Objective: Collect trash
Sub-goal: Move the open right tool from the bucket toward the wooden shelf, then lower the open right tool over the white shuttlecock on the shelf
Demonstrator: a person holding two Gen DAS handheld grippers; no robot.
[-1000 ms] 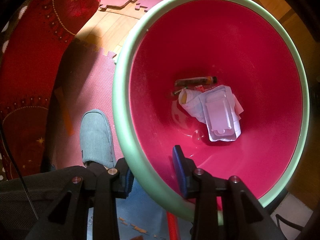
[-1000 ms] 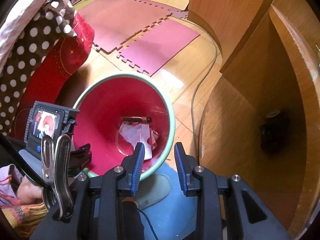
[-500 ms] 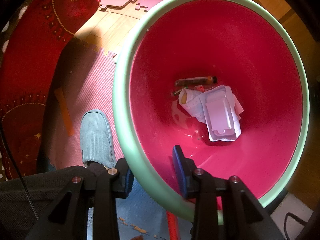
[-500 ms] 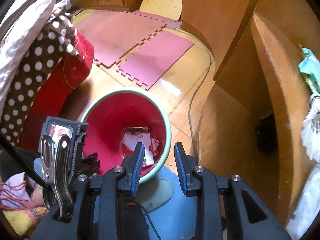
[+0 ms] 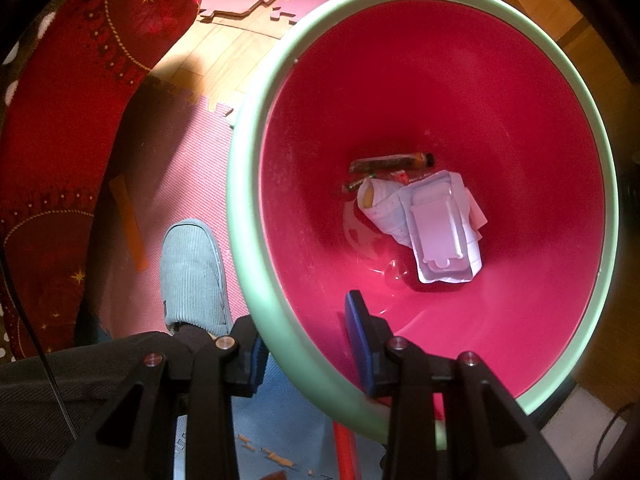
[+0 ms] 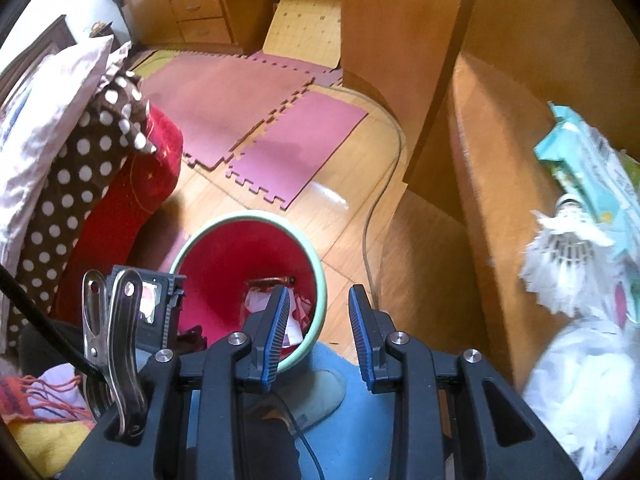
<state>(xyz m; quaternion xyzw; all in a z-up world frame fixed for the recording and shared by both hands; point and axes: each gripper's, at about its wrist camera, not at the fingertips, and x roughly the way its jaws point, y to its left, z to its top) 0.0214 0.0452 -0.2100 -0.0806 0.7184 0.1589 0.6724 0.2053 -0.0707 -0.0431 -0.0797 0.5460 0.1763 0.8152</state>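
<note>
The trash bin (image 5: pixel 240 184), pink inside with a pale green rim, fills the left wrist view. My left gripper (image 5: pixel 306 328) is shut on its near rim, one finger outside and one inside. At the bottom lie a white plastic tray (image 5: pixel 438 232), crumpled paper (image 5: pixel 380 200) and a brown bottle (image 5: pixel 392 162). In the right wrist view the bin (image 6: pixel 240 216) stands on the floor below. My right gripper (image 6: pixel 319 294) hangs above it, open with nothing between its pads. On the wooden desk (image 6: pixel 492 184) at right lie a shuttlecock (image 6: pixel 568 256), a teal packet (image 6: pixel 592 176) and white crumpled plastic (image 6: pixel 580 380).
A person's grey slipper (image 5: pixel 196 276) stands left of the bin on a pink foam mat (image 5: pixel 168 184). A red cushion (image 5: pixel 72 92) and spotted bedding (image 6: pixel 80 168) rise at left. A cable (image 6: pixel 372 220) runs along the floor beside the desk's side panel.
The right gripper has risen, so the bin looks smaller and lower in its view. The desk top with the shuttlecock and packet has come into sight at right. The left gripper has not moved.
</note>
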